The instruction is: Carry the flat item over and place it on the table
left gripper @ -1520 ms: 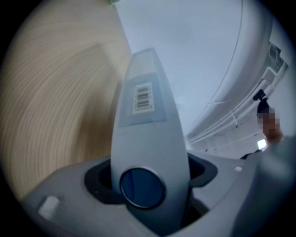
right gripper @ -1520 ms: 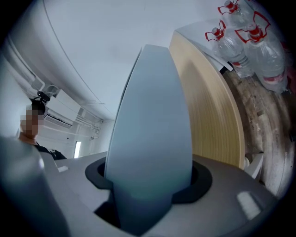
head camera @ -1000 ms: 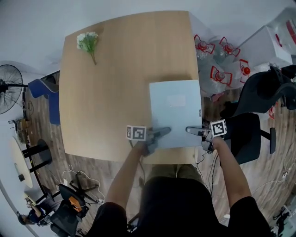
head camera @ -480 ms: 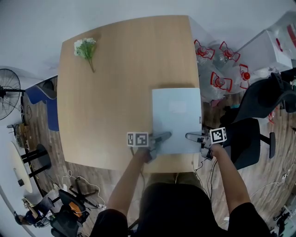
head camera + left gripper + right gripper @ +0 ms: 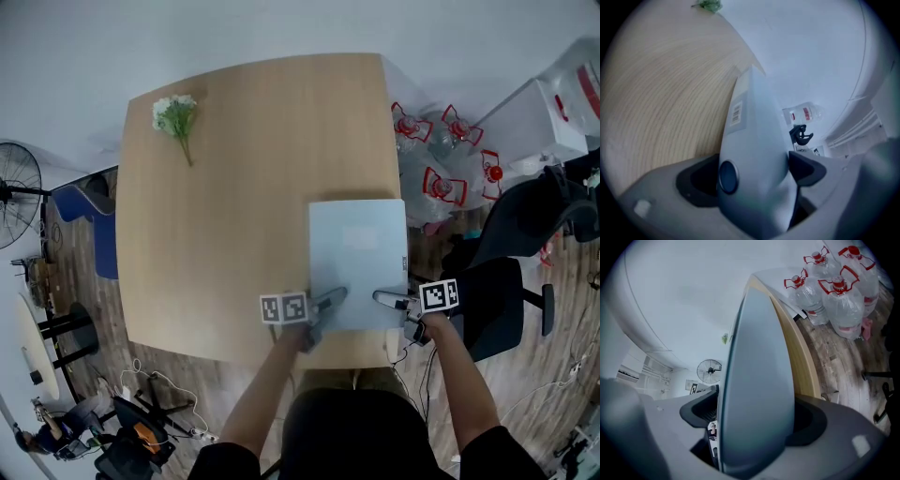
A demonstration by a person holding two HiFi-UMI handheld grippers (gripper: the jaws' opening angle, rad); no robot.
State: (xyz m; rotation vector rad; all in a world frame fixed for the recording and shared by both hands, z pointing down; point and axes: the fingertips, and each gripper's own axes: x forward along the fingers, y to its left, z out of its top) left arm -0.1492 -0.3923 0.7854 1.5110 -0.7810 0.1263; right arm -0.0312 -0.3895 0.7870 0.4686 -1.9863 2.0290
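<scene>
The flat item is a pale blue folder [image 5: 358, 253] on the front right part of the wooden table [image 5: 234, 187], with its near edge at the table's front. My left gripper [image 5: 328, 302] is at the folder's near left corner and my right gripper [image 5: 389, 300] at its near right corner. In the left gripper view the folder [image 5: 754, 136] runs edge-on between the jaws of the left gripper [image 5: 754, 173]. The right gripper view shows the folder [image 5: 759, 376] the same way in the right gripper [image 5: 754, 423]. Both pairs of jaws have just been opening and stand wide, the folder still between them.
A small bunch of white flowers [image 5: 176, 112] lies at the table's far left. Several large water bottles [image 5: 441, 141] with red caps stand on the floor right of the table, beside a white box [image 5: 553, 103]. A black chair [image 5: 506, 291] is near my right hand. A fan [image 5: 14, 187] stands at the left.
The whole scene has slid down the picture as the head moved. Both grippers have tipped a little lower with the folder's near edge. Otherwise the folder keeps its place on the table.
</scene>
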